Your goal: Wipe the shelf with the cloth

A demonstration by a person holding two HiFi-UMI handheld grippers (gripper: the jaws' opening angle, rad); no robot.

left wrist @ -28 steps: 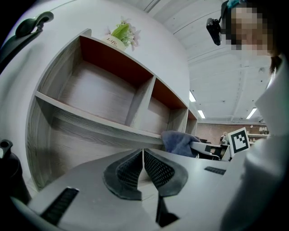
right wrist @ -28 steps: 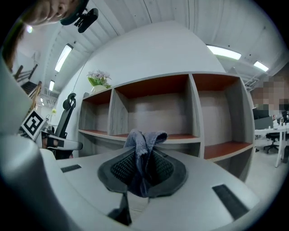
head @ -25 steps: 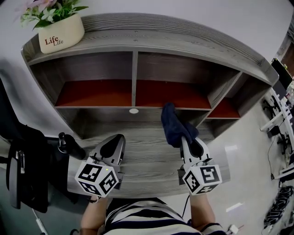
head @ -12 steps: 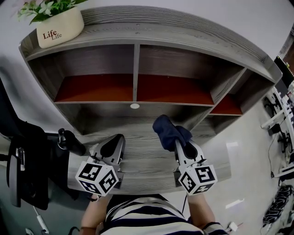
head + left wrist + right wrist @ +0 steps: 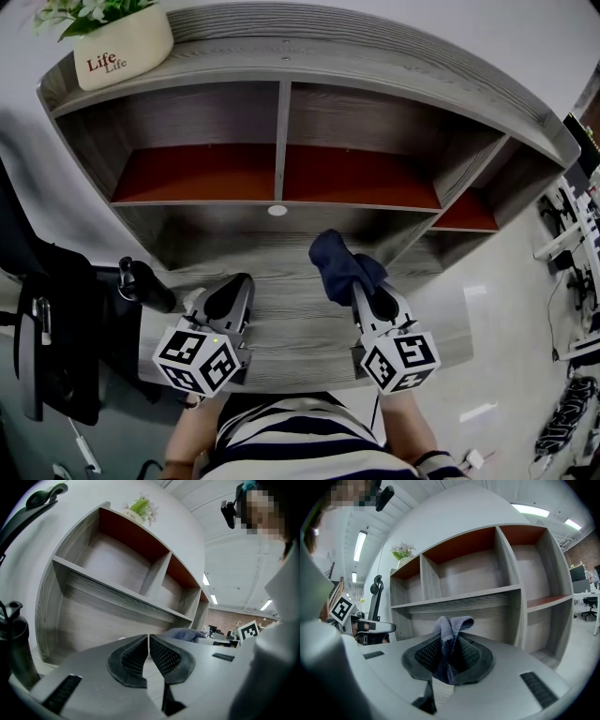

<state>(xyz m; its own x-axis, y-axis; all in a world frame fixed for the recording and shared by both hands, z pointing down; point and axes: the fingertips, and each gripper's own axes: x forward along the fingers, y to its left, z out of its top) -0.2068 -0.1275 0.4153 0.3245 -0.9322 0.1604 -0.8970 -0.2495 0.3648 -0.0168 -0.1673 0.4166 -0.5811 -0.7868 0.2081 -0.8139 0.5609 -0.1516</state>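
While the dark blue cloth (image 5: 337, 262) is clamped between the fingers of the right gripper (image 5: 364, 292), it is held bunched over the grey wooden surface (image 5: 300, 333), just before the lower opening of the shelf (image 5: 394, 70). The fingers of the left gripper (image 5: 232, 298) are pressed together on nothing, low over the surface.

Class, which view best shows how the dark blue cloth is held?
The right gripper view: the dark blue cloth is pinched between the right gripper's tongs. The head view shows it bunched beyond them; the left gripper view, only a sliver.
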